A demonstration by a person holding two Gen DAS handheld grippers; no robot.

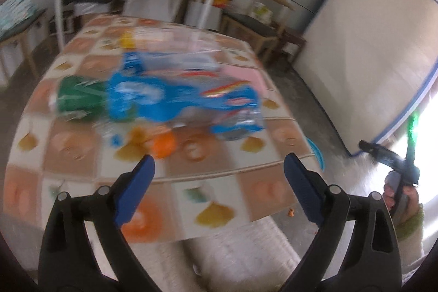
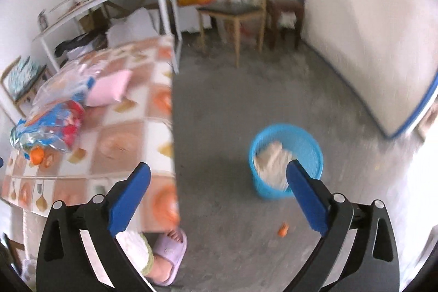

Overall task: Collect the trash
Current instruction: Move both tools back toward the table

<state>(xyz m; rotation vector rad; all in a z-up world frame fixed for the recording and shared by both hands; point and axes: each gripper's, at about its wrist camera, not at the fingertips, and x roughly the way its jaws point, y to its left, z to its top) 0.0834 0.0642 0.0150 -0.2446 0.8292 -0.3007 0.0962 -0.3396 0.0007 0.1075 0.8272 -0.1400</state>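
While both my grippers, left gripper (image 1: 219, 163) and right gripper (image 2: 219, 174), hang spread and empty, wrappers (image 1: 180, 97) remain on the table (image 1: 82, 155); next I grab one for the blue bin (image 2: 309, 138).

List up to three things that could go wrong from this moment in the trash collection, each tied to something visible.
1. The blue bin stands on the floor apart from the table, so trash carried across could drop short, as the orange scrap on the floor suggests.
2. The plastic packets lie heaped together; the open left tongs might drag several at once.
3. The slippered foot near the table edge could tread on the scrap.
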